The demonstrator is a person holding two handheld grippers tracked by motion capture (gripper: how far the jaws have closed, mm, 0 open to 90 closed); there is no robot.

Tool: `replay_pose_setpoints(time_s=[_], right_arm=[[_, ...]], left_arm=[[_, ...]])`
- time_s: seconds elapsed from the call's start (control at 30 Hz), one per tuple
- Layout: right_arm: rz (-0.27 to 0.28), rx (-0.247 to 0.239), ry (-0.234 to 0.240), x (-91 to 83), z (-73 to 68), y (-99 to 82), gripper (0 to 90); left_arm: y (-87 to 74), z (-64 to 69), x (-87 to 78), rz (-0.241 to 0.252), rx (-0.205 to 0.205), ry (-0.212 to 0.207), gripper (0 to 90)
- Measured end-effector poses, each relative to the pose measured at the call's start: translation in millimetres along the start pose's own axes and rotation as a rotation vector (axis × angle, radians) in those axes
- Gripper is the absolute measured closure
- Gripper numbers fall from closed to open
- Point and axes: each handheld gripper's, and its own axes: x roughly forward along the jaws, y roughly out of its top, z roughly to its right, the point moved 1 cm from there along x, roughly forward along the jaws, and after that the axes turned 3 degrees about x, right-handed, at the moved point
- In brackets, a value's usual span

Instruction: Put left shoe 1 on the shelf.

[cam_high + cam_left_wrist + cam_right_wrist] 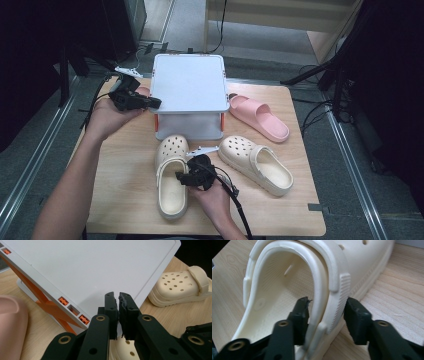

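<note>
Two cream clogs lie in front of a white folding box (187, 82). My right gripper (182, 176) is at the near clog (172, 200). In the right gripper view its jaws (325, 310) straddle that clog's (274, 290) side wall and heel strap, one pad inside the shoe and one outside, both pressing on it. My left gripper (150, 102) is held at the left edge of the box lid. Its jaws (116, 297) are shut over the lid (100, 265) with nothing seen between them.
The second cream clog (257, 165) lies to the right of the first, also seen as a clog (180, 287) beyond the lid. One pink slide (260, 117) lies right of the box. Another pink slide (10, 325) sits under my left hand. Bare wood table (125, 165) lies front left.
</note>
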Motion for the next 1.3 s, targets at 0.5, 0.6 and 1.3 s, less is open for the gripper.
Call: replay_pose_setpoints(time_s=[0.5,0.6,1.3], right_arm=[[0.035,-0.023,-0.013,-8.3,4.7,13.5,78.6],[0.061,-0.024,-0.021,-16.1,8.1,24.9,78.5],[0.154,0.117,-0.169,7.9,54.3,77.4,78.0]], left_arm=[[-0.3,-1.0,0.1,0.003,-0.002,-0.006,84.4],[-0.2,-0.6,0.3,0.004,-0.004,-0.005,84.4],[-0.5,-2.5,0.3,0.006,-0.006,-0.015,84.3]])
